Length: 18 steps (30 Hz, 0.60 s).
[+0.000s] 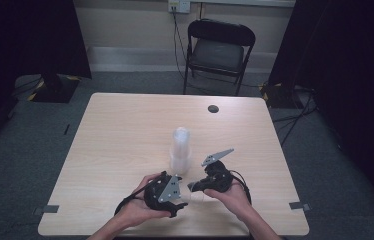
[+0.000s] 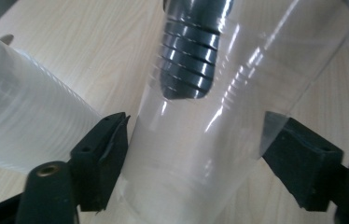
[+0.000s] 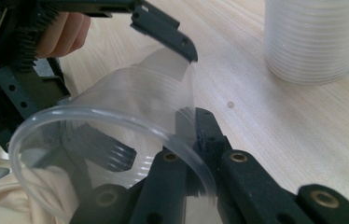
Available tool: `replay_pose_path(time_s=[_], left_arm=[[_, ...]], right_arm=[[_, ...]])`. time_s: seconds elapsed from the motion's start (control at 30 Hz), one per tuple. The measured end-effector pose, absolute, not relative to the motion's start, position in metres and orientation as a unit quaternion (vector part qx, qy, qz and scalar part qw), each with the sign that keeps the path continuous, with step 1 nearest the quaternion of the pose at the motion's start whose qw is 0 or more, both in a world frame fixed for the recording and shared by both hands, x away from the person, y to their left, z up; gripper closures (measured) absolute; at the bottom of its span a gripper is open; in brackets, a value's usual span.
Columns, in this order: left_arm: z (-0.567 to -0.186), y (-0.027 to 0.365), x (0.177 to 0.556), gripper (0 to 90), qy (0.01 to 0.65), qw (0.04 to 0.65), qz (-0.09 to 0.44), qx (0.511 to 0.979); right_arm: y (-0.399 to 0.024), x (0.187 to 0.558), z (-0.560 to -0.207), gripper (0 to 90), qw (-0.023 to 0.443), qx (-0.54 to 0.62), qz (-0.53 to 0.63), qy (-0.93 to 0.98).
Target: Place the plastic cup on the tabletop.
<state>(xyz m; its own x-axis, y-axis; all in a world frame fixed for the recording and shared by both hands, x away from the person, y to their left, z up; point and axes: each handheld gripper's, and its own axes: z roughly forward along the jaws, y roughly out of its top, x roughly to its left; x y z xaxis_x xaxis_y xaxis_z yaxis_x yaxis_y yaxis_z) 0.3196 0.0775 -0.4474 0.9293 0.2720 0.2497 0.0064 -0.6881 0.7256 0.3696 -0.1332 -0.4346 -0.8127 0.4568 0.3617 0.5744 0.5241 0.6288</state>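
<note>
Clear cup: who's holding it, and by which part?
Both. The left gripper clamps the clear cup across its body near the base; the right gripper pinches its wall at the rim, one jaw inside.

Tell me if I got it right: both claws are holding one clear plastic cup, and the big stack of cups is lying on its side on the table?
Nearly. The left claw and the right claw do both hold one clear plastic cup, but the stack of cups is not lying down. The high view shows it standing upright on the table.
</note>
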Motion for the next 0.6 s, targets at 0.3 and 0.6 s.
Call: replay_pose_path(time_s=[0.3,0.6], left_arm=[[-0.4476,0.0772,0.3187,29.0,0.088,0.402,0.167,0.896],[-0.4459,0.0706,0.3138,27.3,0.072,0.413,0.171,0.891]], right_arm=[[-0.1332,0.3704,-0.4338,89.2,0.073,-0.308,-0.405,-0.858],[-0.1246,0.3696,-0.4369,89.5,0.088,-0.307,-0.395,-0.861]])
